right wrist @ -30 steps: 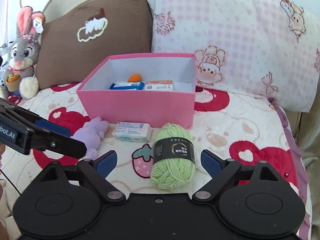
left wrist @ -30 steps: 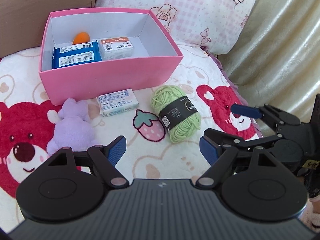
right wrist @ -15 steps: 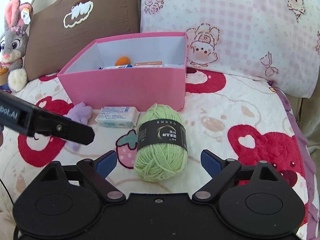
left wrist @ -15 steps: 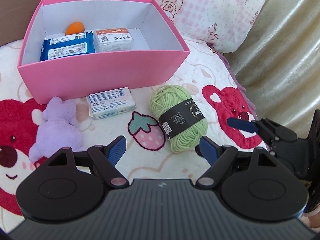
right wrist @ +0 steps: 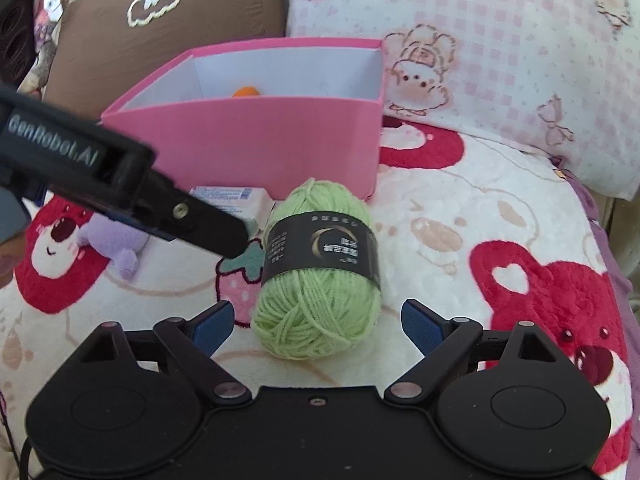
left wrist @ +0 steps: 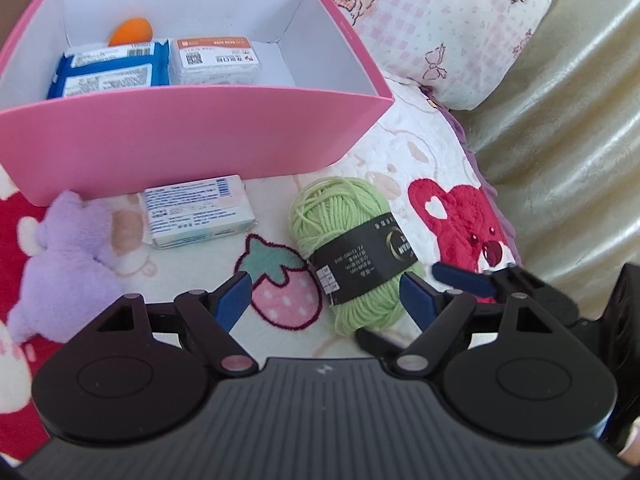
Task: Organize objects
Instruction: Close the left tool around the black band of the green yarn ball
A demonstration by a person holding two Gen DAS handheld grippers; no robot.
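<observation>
One green yarn ball [right wrist: 318,280], one white packet [left wrist: 198,211] and one purple plush [left wrist: 66,256] lie before the pink box [left wrist: 192,136] (three items inside). Left gripper [left wrist: 324,300] jaws opening, right gripper [right wrist: 318,322] jaws apart, both empty.

Box [left wrist: 192,140]: pink outside, white inside. Yarn ball [right wrist: 316,280]: light green, black paper band with gold crescent mark. Plush toy [left wrist: 64,256]: pale lilac. Wipes pack [left wrist: 196,210]: white, blue print. Inside box: blue-and-white packet [left wrist: 108,70], white packet with orange strip [left wrist: 218,58], orange item [left wrist: 130,31]. Blanket [right wrist: 460,208]: cream, red bears, pink strawberry with teal leaves. Pillow [right wrist: 480,40]: pink-white check, cartoon animals. Cushion [right wrist: 168,24]: brown, white cloud motif. Left hand-held gripper [left wrist: 326,300], right hand-held gripper [right wrist: 318,326]: black, blue pads.
</observation>
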